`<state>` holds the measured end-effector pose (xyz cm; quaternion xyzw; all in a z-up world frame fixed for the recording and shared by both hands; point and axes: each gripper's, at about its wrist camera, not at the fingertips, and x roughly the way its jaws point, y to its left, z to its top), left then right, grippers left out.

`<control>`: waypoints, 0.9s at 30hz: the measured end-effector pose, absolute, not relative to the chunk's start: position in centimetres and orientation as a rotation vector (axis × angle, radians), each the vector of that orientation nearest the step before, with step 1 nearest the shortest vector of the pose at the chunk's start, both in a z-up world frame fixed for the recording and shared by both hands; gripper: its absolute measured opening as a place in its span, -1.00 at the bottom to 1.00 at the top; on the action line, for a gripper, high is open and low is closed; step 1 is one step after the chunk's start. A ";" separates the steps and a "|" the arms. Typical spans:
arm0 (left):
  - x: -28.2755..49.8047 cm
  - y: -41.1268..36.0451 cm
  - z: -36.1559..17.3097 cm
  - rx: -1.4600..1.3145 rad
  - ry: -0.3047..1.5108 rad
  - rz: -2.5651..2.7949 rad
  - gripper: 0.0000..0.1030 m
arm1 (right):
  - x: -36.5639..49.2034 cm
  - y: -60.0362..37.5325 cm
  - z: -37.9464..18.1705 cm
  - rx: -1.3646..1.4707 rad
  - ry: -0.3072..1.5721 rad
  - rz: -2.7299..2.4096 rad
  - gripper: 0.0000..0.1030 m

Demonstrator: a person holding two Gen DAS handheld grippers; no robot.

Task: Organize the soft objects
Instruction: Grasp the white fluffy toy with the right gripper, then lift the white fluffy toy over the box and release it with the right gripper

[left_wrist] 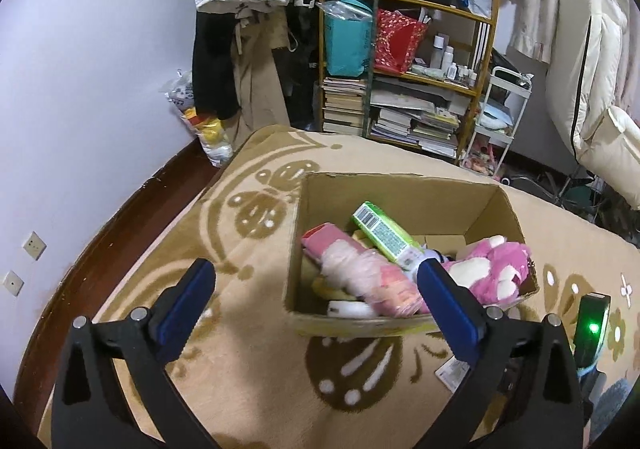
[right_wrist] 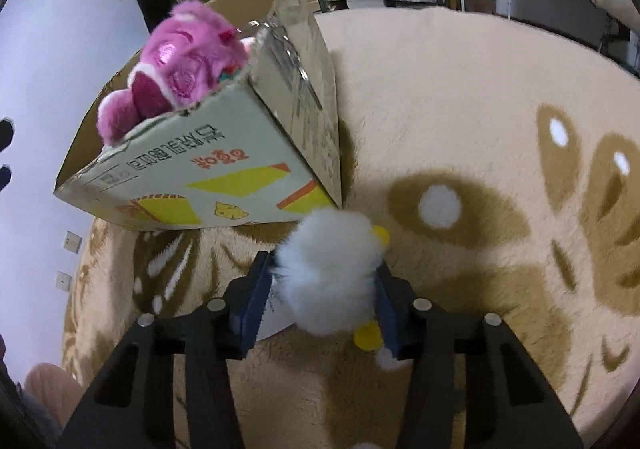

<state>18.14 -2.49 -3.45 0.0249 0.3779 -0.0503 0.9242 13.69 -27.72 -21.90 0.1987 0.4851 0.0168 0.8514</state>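
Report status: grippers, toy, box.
Left gripper open, empty, by cardboard box. Right gripper shut on white fluffy toy, just outside the box corner. Pink plush already in. Nothing blocking.

Fluffy white plush [right_wrist: 328, 273] beside open cardboard box [right_wrist: 208, 177] of soft toys

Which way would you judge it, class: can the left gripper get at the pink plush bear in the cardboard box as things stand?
Probably yes. The left gripper is open and empty, just short of the cardboard box, whose top is open. The pink plush bear lies on top at the near right corner, nothing covering it.
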 end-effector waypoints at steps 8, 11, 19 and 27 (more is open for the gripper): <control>15.9 -0.7 -2.3 0.057 0.741 -0.053 0.95 | 13.1 -26.7 -20.7 0.382 0.985 0.061 -0.36; 15.0 -0.1 -2.0 0.067 0.730 -0.041 0.95 | 12.5 -26.5 -19.3 0.360 0.952 0.074 -0.37; 12.1 0.9 -1.1 0.105 0.672 -0.026 0.95 | 9.7 -25.1 -14.1 0.330 0.844 0.111 -0.38; 10.2 0.2 -0.2 0.164 0.623 -0.034 0.95 | 9.1 -24.1 -6.1 0.303 0.614 0.150 -0.38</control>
